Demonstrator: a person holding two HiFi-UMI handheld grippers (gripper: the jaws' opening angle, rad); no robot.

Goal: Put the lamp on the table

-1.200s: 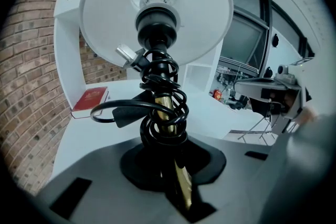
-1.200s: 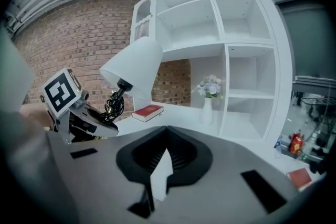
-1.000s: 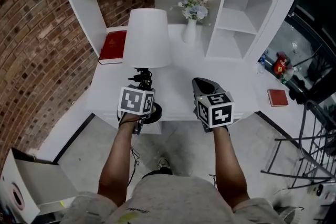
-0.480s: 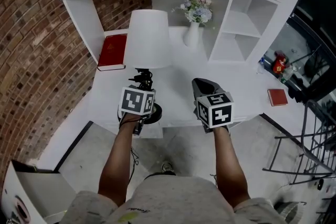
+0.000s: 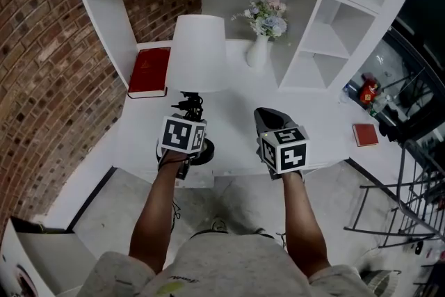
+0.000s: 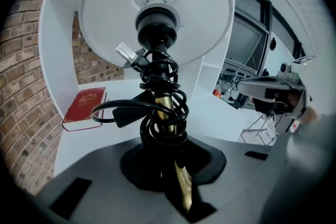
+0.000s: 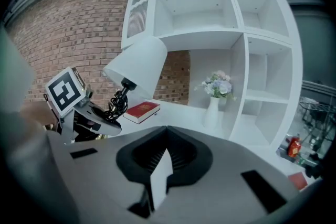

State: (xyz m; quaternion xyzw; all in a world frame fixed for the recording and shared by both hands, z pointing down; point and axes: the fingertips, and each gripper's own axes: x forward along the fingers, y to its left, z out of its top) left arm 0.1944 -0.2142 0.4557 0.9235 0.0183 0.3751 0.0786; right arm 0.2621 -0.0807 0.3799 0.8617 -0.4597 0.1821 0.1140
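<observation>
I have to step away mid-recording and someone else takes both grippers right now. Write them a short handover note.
Left gripper: shut on the brass stem of the lamp, below the wound cord; lamp upright.
Right gripper: jaws together, empty, beside the lamp.
Lamp base: over the front edge of the white table; contact cannot be told.
Done: lamp gripped and at the table.
Left: probably set it down further in, short of the red book and vase, then release.
</observation>
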